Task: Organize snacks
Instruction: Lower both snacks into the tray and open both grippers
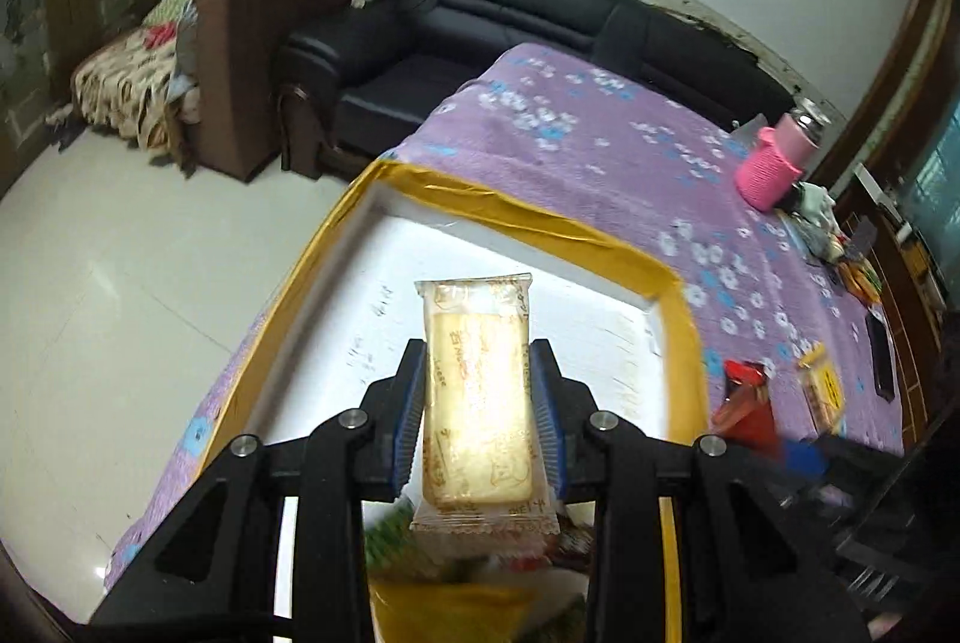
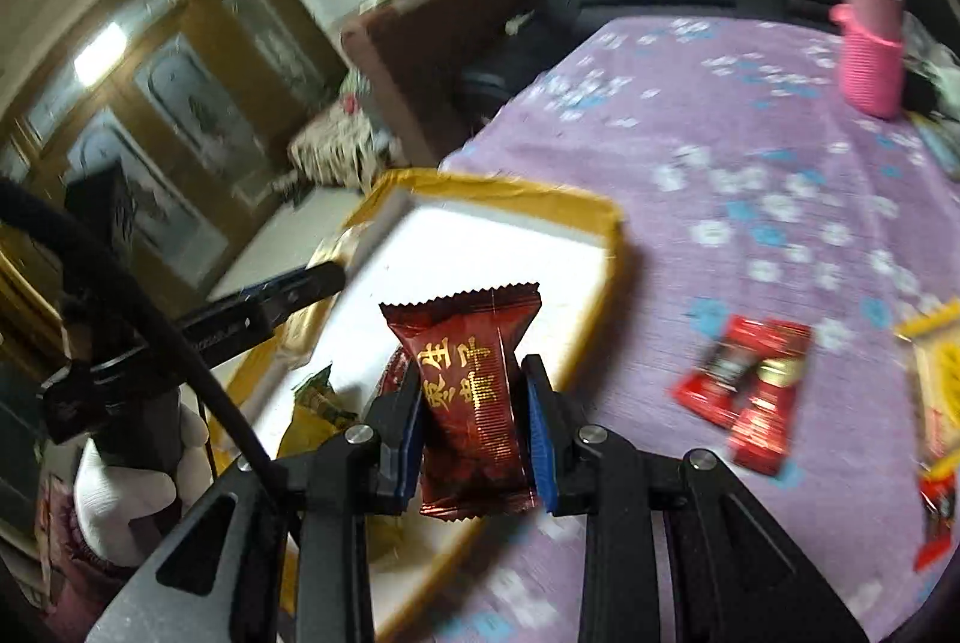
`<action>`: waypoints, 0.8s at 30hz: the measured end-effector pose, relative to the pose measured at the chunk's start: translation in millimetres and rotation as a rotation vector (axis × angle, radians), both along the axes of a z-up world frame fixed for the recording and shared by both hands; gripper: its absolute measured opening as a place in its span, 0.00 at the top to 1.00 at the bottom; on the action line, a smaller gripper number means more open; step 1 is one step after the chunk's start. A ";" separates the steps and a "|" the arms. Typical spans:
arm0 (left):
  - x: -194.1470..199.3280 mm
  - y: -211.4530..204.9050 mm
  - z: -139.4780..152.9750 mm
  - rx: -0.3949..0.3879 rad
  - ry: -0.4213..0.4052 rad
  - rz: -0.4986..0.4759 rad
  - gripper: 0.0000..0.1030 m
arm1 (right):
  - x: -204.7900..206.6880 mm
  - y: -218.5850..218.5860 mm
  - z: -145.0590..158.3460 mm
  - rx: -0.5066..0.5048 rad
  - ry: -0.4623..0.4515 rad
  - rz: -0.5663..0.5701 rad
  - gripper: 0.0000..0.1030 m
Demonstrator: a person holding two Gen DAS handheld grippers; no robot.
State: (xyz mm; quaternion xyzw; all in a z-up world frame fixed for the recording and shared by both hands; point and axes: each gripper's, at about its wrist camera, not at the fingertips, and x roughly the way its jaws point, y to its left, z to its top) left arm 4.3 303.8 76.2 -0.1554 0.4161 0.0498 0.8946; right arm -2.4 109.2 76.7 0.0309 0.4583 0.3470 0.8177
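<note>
Both packets are riding over the white box [image 1: 681,319] with only their middles pinched, so a slick wrapper could be slipping out early, or the dark red packet [image 2: 471,403], hanging near the box's taped right rim, could be dropping onto the purple-covered table [image 2: 720,150] instead. The left gripper [image 1: 480,391] is gripping the pale yellow packet [image 1: 477,403], which is standing upright between its fingers with both ends sticking out. The right gripper [image 2: 471,409] is clamping the red one likewise.
</note>
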 end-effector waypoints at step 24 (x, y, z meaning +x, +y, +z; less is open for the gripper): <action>-13.1 4.5 9.0 -0.052 -0.017 0.020 0.41 | 0.1 34.4 -19.2 -0.057 -0.006 -0.025 0.64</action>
